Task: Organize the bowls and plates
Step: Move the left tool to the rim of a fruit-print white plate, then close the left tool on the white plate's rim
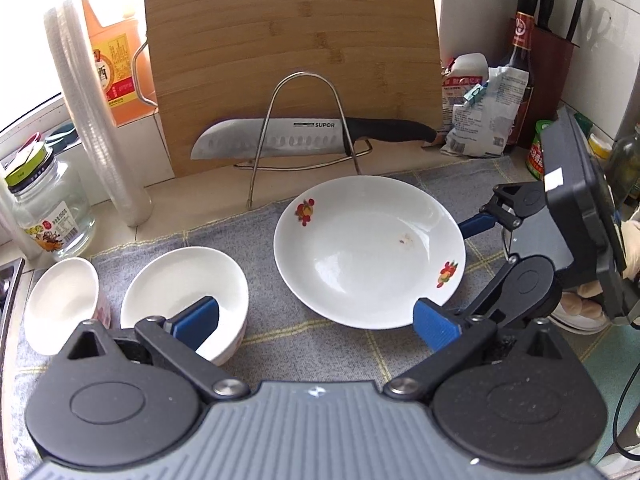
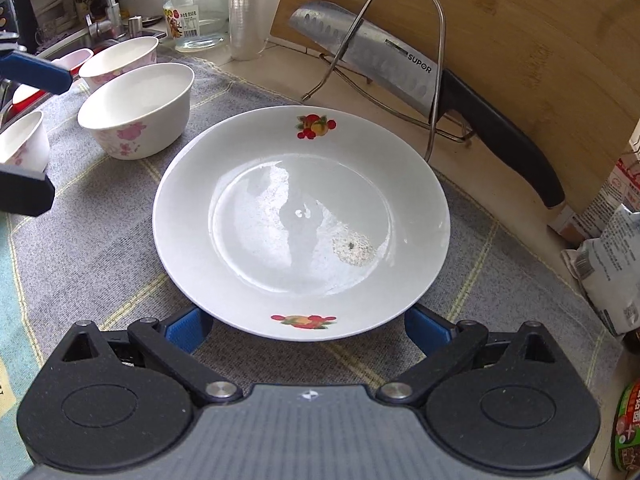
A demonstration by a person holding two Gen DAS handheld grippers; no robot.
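A white plate with fruit prints point(image 1: 368, 252) point(image 2: 300, 216) lies on a grey checked cloth point(image 1: 304, 340) point(image 2: 100, 240). Left of it stand white bowls with pink flowers point(image 1: 188, 292) point(image 2: 138, 110); another bowl point(image 1: 64, 304) point(image 2: 120, 58) is beside it, and a third point(image 2: 20, 140) at the left edge. My left gripper point(image 1: 316, 320) is open, its left finger over the nearer bowl, its right finger at the plate's near rim. My right gripper point(image 2: 308, 328) point(image 1: 460, 264) is open, its fingers straddling the plate's near edge, partly hidden under the rim.
A wire rack point(image 1: 304, 136) point(image 2: 400, 60) holds a Supor knife point(image 1: 280, 138) point(image 2: 400, 68) before a bamboo cutting board point(image 1: 296, 56) point(image 2: 520, 40). A glass jar point(image 1: 48, 208) point(image 2: 196, 12), oil bottle point(image 1: 112, 48), food bags point(image 1: 480, 112) and knife block point(image 1: 556, 52) line the back. A sink point(image 2: 80, 36) lies left.
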